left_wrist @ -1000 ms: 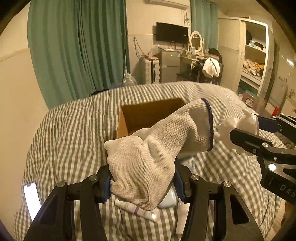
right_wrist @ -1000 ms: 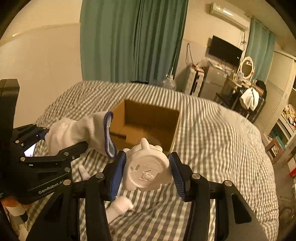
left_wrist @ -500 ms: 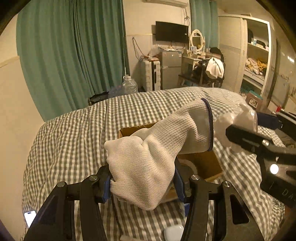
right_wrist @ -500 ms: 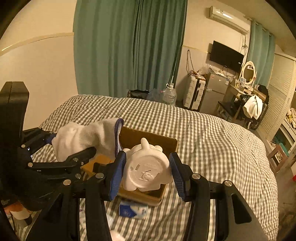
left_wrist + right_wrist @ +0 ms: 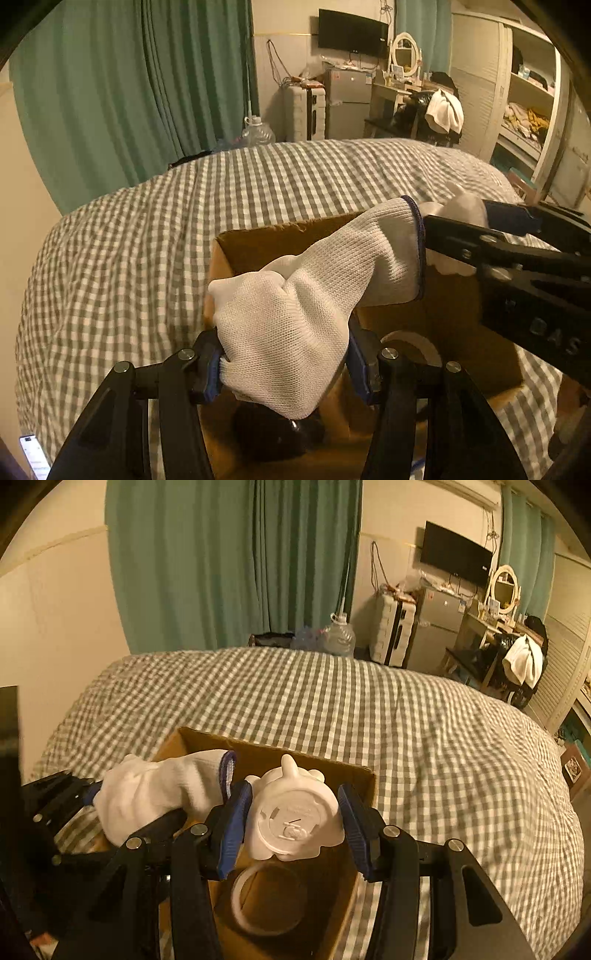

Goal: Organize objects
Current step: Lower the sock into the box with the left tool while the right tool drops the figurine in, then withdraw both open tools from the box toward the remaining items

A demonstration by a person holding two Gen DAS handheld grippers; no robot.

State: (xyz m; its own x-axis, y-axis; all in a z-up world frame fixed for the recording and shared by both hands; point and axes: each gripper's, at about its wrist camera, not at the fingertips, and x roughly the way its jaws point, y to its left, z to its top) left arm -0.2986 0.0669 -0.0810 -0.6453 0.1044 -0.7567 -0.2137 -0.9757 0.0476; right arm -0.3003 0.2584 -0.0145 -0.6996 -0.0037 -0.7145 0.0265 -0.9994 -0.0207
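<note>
Your left gripper (image 5: 284,365) squeezed a white glove (image 5: 314,306) and your right gripper (image 5: 295,829) squeezed a white toy (image 5: 295,819), both over the box (image 5: 273,749) at 12 o'clock. Tape (image 5: 269,901) lay inside already. You had not dropped either yet.

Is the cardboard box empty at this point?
No. In the right wrist view a roll of tape already lies on the floor of the cardboard box, below the white figurine held in the right gripper.
</note>
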